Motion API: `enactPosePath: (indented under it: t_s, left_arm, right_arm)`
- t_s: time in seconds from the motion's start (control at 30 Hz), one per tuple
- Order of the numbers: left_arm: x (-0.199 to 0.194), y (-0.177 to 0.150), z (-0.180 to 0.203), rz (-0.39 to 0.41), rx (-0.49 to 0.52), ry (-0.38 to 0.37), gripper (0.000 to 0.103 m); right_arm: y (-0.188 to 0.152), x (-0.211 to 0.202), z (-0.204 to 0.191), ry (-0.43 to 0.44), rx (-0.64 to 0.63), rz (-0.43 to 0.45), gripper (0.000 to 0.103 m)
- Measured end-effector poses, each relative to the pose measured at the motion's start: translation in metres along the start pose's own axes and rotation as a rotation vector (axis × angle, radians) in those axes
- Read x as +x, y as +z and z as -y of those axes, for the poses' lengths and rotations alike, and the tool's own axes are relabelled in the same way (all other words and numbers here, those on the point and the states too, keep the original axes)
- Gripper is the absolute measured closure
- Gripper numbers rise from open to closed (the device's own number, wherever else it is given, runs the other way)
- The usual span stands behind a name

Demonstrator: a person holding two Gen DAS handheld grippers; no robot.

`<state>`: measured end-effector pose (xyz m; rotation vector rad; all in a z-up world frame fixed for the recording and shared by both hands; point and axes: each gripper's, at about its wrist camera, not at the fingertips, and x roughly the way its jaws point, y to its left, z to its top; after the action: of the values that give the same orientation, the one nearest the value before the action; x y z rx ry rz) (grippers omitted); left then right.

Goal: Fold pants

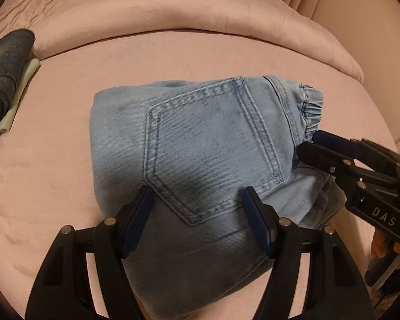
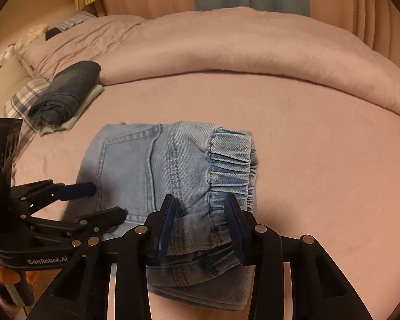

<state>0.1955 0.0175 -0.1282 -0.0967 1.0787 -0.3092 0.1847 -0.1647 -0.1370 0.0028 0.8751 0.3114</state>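
Black left tongs [image 1: 198,202] with blue pads hang spread over the near part of the folded pants [image 1: 200,144], one pad on either side of the back pocket's [image 1: 213,149] lower point; whether the pads touch the denim I cannot tell. Pale blue and folded into a compact block, the pants lie on the pink bed [image 1: 53,186], pocket up, elastic waistband [image 2: 230,162] at their right end. Right tongs [image 2: 201,210] come in at that end, their pads standing apart on either side of the near waistband corner, denim between them; no firm pinch shows. From the right wrist view, the left tongs [image 2: 108,200] reach in over the pants' left edge. Behind lies a rolled pink duvet [image 1: 173,18], and far left a dark folded stack [image 2: 66,93] well apart from the pants.
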Motion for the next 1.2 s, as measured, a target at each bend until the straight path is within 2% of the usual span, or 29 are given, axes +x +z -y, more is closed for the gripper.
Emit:
enactPosePath:
  t_s: [0.2, 0.33, 0.4, 0.5, 0.6, 0.9, 1.0, 1.07, 1.1, 1.2]
  left_arm:
    - [-0.011, -0.001, -0.005, 0.0, -0.022, -0.026, 0.036]
    - [-0.018, -0.01, 0.002, 0.017, -0.016, -0.03, 0.036]
    - [-0.009, -0.011, 0.007, 0.009, -0.01, -0.019, 0.036]
    - [-0.003, -0.011, 0.01, 0.012, -0.006, 0.0, 0.036]
    - [-0.004, -0.008, 0.014, 0.01, -0.007, 0.016, 0.036]
    - [-0.06, -0.023, 0.009, 0.049, -0.091, 0.077, 0.031]
    - [-0.078, -0.024, 0.013, 0.064, -0.112, 0.126, 0.015]
    - [-0.092, -0.027, 0.017, 0.07, -0.111, 0.168, 0.009]
    - [-0.099, -0.029, 0.023, 0.071, -0.101, 0.205, 0.002]
    - [-0.118, -0.036, 0.029, 0.085, -0.088, 0.232, 0.001]
  right_arm:
    - [0.001, -0.01, -0.003, -0.007, -0.004, 0.007, 0.062]
    - [-0.003, -0.029, -0.013, 0.019, -0.048, 0.062, 0.062]
    - [-0.007, -0.027, -0.017, 0.035, -0.063, 0.05, 0.062]
    - [-0.014, -0.002, -0.017, 0.049, -0.046, -0.025, 0.061]
    - [-0.014, 0.006, -0.021, 0.014, -0.067, -0.024, 0.061]
    - [-0.016, -0.056, -0.026, -0.026, -0.026, 0.036, 0.06]
    - [-0.02, -0.078, -0.026, -0.038, 0.004, 0.056, 0.044]
    - [-0.022, -0.093, -0.028, -0.045, 0.022, 0.079, 0.031]
    - [-0.023, -0.101, -0.028, -0.048, 0.029, 0.09, 0.029]
    - [-0.027, -0.119, -0.03, -0.048, 0.04, 0.099, 0.026]
